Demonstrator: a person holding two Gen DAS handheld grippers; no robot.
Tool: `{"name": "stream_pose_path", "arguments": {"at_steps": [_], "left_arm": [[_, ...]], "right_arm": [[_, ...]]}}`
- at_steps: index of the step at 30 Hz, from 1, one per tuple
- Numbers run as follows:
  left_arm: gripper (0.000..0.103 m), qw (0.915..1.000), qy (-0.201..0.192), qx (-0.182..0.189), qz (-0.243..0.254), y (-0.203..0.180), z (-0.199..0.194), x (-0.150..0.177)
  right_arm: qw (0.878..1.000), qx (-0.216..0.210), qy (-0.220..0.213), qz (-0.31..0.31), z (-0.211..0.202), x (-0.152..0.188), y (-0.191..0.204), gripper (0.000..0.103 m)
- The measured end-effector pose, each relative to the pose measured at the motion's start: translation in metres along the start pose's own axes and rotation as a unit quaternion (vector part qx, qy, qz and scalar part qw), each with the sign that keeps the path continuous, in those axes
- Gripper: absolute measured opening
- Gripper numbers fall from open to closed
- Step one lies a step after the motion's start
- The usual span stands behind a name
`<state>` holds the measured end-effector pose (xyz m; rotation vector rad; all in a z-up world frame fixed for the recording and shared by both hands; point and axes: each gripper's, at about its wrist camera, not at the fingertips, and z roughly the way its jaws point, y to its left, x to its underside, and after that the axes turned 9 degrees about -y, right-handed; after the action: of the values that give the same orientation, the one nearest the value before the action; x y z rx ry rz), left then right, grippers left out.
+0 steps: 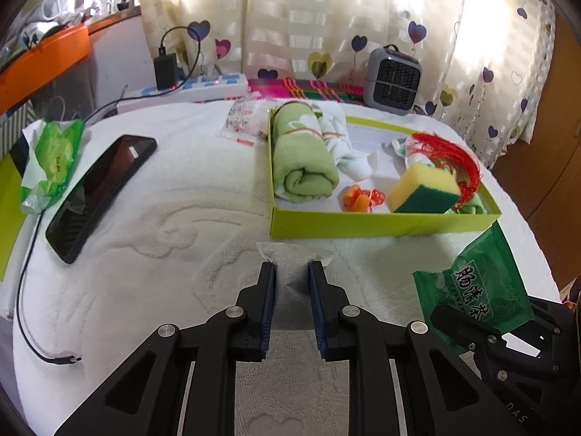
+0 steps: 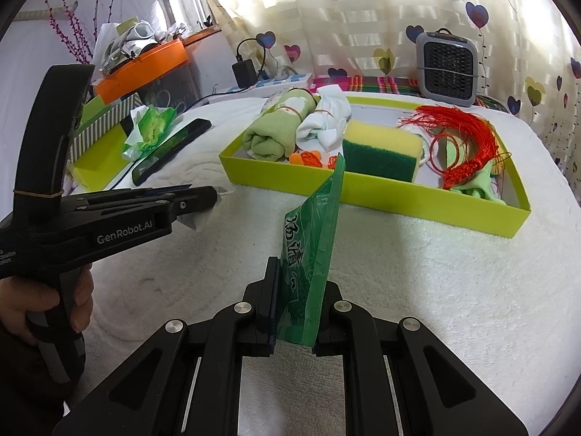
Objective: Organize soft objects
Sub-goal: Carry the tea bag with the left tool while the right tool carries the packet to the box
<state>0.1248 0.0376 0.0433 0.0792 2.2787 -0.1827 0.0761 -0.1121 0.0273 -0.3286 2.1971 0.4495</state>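
Observation:
My left gripper is shut on a thin white sachet low over the white towel, just in front of the lime-green box. From the right wrist view this gripper enters from the left, held by a hand. My right gripper is shut on a green foil packet that stands on edge. That packet lies at the box's near right corner. In the box are a rolled green towel, white socks, a yellow-green sponge, red tassel cord and orange earplugs.
A black phone, a green tissue pack and a black cable lie on the left of the towel-covered surface. Behind the box are a clear plastic packet, a power strip and a small grey heater.

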Motion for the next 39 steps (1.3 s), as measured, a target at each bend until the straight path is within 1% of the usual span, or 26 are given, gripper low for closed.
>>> {"name": "stream_pose_path", "arguments": {"at_steps": [10, 16, 22, 29, 33, 39], "left_arm": [[0.018, 0.9995, -0.027, 0.014, 0.005, -0.010, -0.019, -0.016], [0.018, 0.9987, -0.042, 0.026, 0.010, -0.017, -0.026, -0.029], [0.018, 0.9977, -0.053, 0.038, 0.017, -0.026, -0.027, -0.043], [0.018, 0.9968, -0.057, 0.051, 0.021, -0.034, -0.017, -0.060], [0.018, 0.9966, -0.052, 0.061, 0.017, -0.035, -0.008, -0.069], [0.018, 0.9969, -0.047, 0.061, 0.015, -0.037, 0.007, -0.080]], "right_arm": [[1.000, 0.004, -0.018, -0.002, -0.013, -0.010, -0.001, 0.013], [0.999, 0.003, -0.035, -0.003, -0.023, -0.025, -0.006, 0.013], [0.999, 0.008, -0.047, 0.002, -0.030, -0.042, -0.019, 0.013], [0.998, 0.018, -0.052, 0.001, -0.029, -0.057, -0.033, 0.013], [0.999, 0.020, -0.050, 0.007, -0.025, -0.065, -0.044, 0.013], [0.999, 0.020, -0.045, 0.009, -0.013, -0.081, -0.057, 0.013]]}}
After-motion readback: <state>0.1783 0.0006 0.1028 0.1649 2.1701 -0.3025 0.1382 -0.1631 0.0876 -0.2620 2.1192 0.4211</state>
